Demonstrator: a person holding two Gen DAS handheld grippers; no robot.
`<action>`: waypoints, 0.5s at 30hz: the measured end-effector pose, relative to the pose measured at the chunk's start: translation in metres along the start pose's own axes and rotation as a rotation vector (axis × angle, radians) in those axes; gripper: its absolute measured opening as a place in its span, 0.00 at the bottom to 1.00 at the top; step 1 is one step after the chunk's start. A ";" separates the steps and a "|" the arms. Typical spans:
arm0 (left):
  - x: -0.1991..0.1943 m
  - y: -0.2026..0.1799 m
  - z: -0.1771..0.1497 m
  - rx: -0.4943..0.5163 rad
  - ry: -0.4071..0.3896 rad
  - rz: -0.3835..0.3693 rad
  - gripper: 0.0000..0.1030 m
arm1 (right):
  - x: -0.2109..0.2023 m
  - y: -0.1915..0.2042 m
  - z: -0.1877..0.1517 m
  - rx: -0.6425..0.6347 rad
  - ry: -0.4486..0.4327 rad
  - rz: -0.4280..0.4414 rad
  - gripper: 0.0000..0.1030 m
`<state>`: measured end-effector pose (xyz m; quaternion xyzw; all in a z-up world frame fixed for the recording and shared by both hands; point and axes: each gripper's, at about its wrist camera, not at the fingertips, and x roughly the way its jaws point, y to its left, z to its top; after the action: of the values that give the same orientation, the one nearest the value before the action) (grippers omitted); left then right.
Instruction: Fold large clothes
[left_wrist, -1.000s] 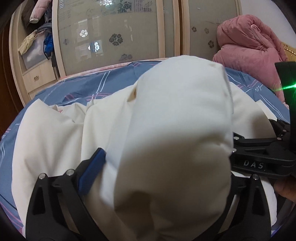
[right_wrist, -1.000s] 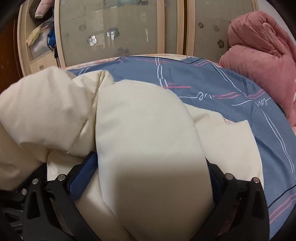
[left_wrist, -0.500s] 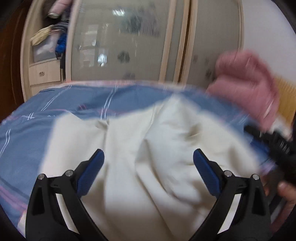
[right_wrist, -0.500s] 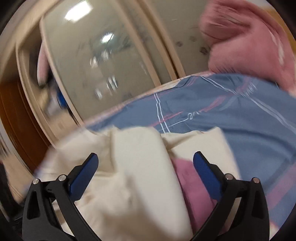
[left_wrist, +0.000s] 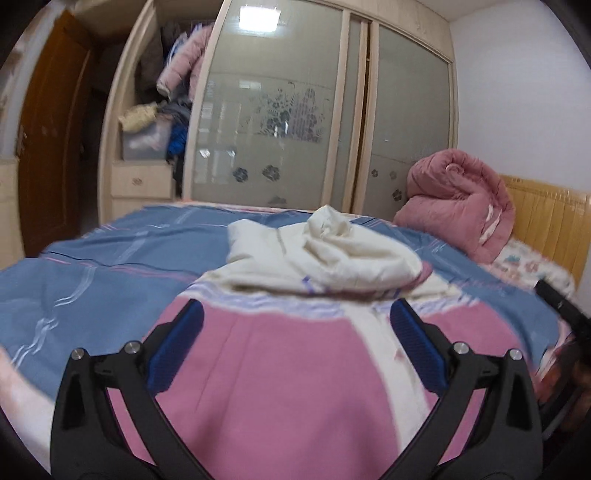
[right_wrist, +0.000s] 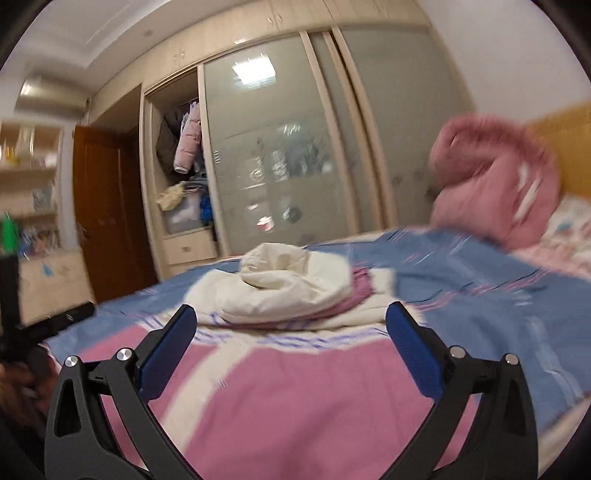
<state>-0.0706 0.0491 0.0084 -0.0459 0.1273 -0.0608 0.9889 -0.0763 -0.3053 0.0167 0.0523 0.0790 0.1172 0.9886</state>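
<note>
Seen along the left gripper (left_wrist: 295, 332), its blue-padded jaws spread wide and holding nothing: a large pink-and-cream garment (left_wrist: 288, 369) lies across the near part of a bed (left_wrist: 92, 280), its cream hood and upper part (left_wrist: 332, 254) heaped in a loose bundle farther off. The cloth looks thick, soft and floppy (a padded or fleece piece, by its bulk); it will likely sag rather than hold a crease, so a hem corner or side seam seems the sensible place to take hold.

From the right gripper (right_wrist: 293, 332), likewise gaping and empty, the same garment (right_wrist: 295, 387) fills the foreground, the cream bundle (right_wrist: 280, 288) resting on it beyond the fingertips. The bed's blue patterned cover (right_wrist: 480, 291) gives a soft, yielding surface. Behind stand a frosted sliding wardrobe (right_wrist: 295, 155), a brown door (right_wrist: 107, 206) and a rolled pink quilt (right_wrist: 491, 181) by the headboard.
</note>
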 end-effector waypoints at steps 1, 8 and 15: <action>-0.003 0.001 -0.006 0.010 0.005 0.009 0.98 | -0.006 0.004 0.000 -0.021 -0.018 0.009 0.99; -0.020 -0.001 -0.019 0.092 0.026 0.067 0.98 | -0.016 0.005 -0.005 -0.056 0.015 0.023 0.99; -0.027 0.002 -0.020 0.060 0.040 0.052 0.98 | -0.041 0.002 -0.003 -0.078 -0.041 -0.007 0.99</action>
<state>-0.1018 0.0534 -0.0049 -0.0116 0.1462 -0.0396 0.9884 -0.1170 -0.3133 0.0200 0.0160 0.0541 0.1157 0.9917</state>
